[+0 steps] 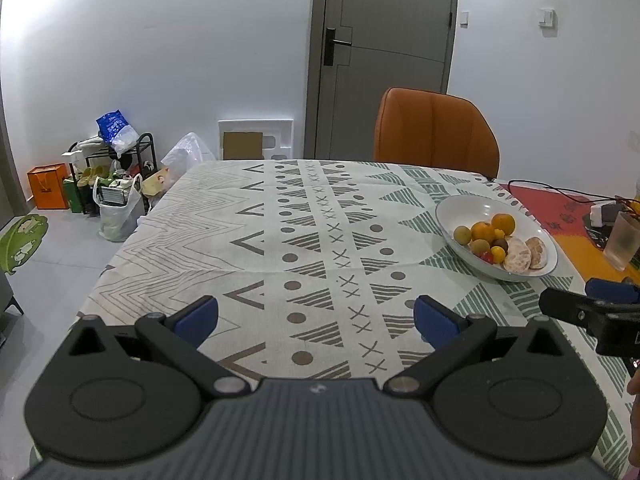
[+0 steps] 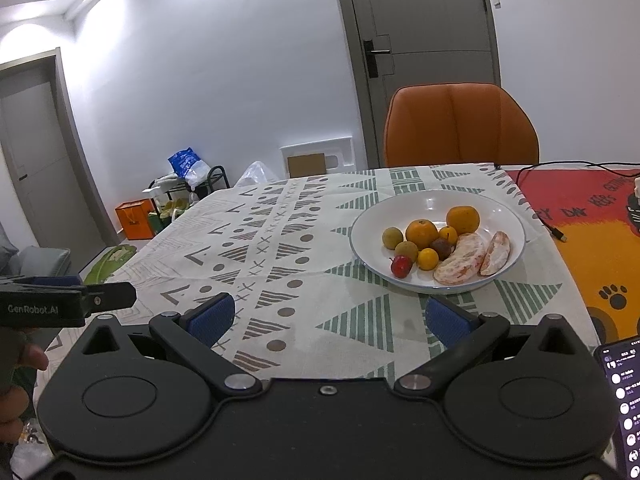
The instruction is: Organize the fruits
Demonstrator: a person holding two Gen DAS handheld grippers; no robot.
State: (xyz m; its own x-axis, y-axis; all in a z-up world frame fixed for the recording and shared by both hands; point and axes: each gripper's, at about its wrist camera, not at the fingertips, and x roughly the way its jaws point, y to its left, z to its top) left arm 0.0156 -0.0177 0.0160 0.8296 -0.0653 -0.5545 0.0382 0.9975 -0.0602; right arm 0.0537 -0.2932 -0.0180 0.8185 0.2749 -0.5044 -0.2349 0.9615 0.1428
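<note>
You hold both grippers low over the near edge of the table, and neither one grips anything. Your left gripper (image 1: 316, 320) has its blue pads (image 1: 198, 318) spread wide over the patterned tablecloth (image 1: 256, 240), with only cloth between them. Your right gripper (image 2: 330, 318) is spread just as wide and also empty; its pads (image 2: 212, 316) frame a patch of green triangles on the cloth just short of the bowl.

All the fruit lies in the white bowl (image 2: 504, 216), which stands on the tablecloth toward the right side of the table, in front of the orange chair (image 2: 460, 124). In the bowl you see two oranges (image 2: 422, 233), one behind the other, a few small yellow and greenish round fruits clustered beside them, a dark purplish one in the middle, a small red fruit (image 2: 401, 266) at the near edge, and two peeled citrus pieces (image 2: 460, 260) lying side by side on the right. The fruits sit bunched together, touching one another.

A red and orange mat (image 2: 592, 236) covers the table to the right of the bowl, with a black cable (image 2: 544, 220) trailing across it. A phone (image 2: 622, 404) with a lit screen shows at the lower right of the right wrist view. A cloudy plastic cup (image 1: 622, 240) stands on the mat in the left wrist view.
</note>
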